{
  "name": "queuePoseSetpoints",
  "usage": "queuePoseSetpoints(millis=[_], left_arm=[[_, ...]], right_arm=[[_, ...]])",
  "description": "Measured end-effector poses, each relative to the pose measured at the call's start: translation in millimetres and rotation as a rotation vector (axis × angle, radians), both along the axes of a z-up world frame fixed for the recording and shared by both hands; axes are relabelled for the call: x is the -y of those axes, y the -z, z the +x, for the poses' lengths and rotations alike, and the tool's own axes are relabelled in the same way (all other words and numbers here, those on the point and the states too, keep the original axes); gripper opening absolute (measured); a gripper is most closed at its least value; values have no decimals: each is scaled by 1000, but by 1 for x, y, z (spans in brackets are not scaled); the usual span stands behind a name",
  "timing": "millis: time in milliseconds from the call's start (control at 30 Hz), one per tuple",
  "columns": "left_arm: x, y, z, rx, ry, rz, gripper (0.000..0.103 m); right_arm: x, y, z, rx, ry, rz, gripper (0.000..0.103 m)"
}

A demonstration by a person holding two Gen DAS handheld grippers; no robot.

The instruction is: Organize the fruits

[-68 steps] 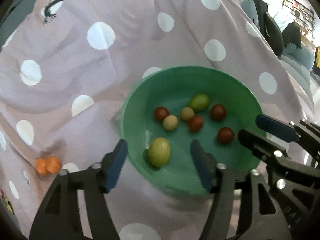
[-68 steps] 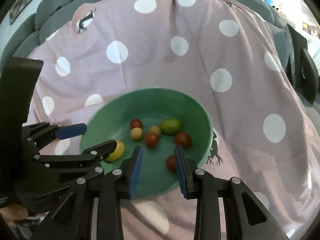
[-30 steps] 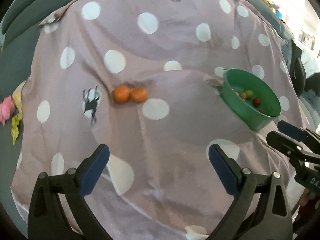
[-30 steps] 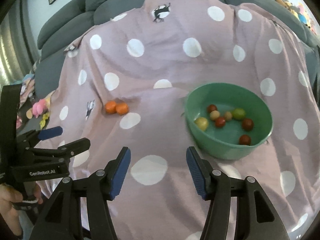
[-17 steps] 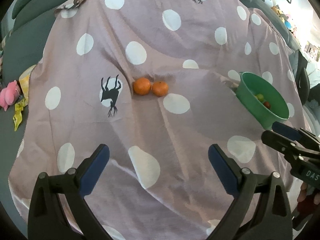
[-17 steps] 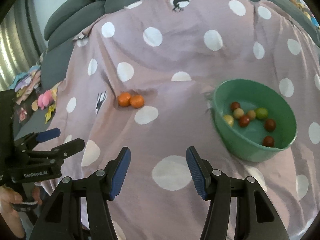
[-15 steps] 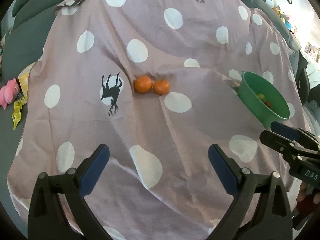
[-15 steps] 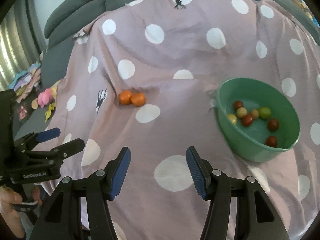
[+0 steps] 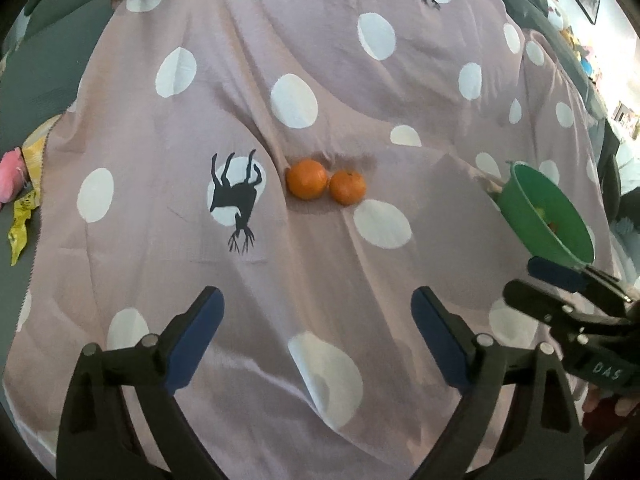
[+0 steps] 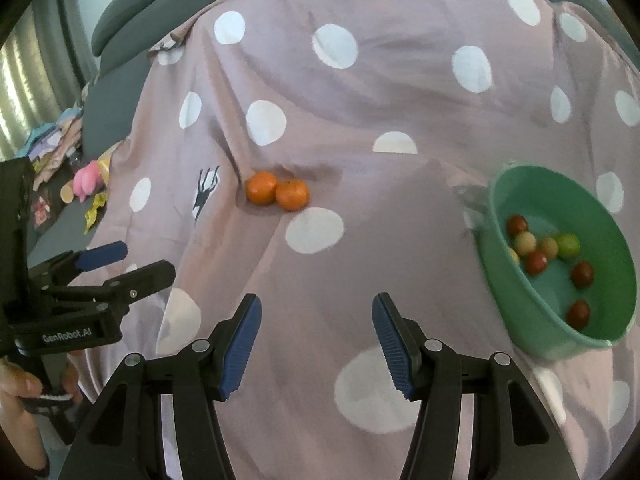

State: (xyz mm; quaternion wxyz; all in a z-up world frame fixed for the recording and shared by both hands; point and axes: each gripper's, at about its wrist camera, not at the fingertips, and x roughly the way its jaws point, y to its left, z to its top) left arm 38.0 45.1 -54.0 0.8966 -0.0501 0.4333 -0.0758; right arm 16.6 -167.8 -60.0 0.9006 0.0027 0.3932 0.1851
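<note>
Polka-dot blanket (image 9: 320,264) over grey sofa (image 10: 160,12)

Soft, even daylight; brightest at the upper right of the left-wrist view, where the background is washed out. Strong fisheye curvature with black vignetted corners. Shallow shadows lie in the folds of the spotted cloth (image 9: 320,260) (mild blur towards the edges).

Matt creased cloth (image 9: 320,80) with a faint sheen, smooth plastic bowl (image 10: 520,312), dimpled-skinned oranges (image 9: 307,179)
</note>
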Motion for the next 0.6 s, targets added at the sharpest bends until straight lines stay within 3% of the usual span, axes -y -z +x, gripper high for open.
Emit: queuePoseSetpoints(millis=[333,600], left_arm=[[-17,5,45,32,19,11,80],[-18,8,81,64,69,57,67]], right_arm=[[-36,5,47,1,-71,-34,58],[-73,19,111,-28,-158,-95,58]])
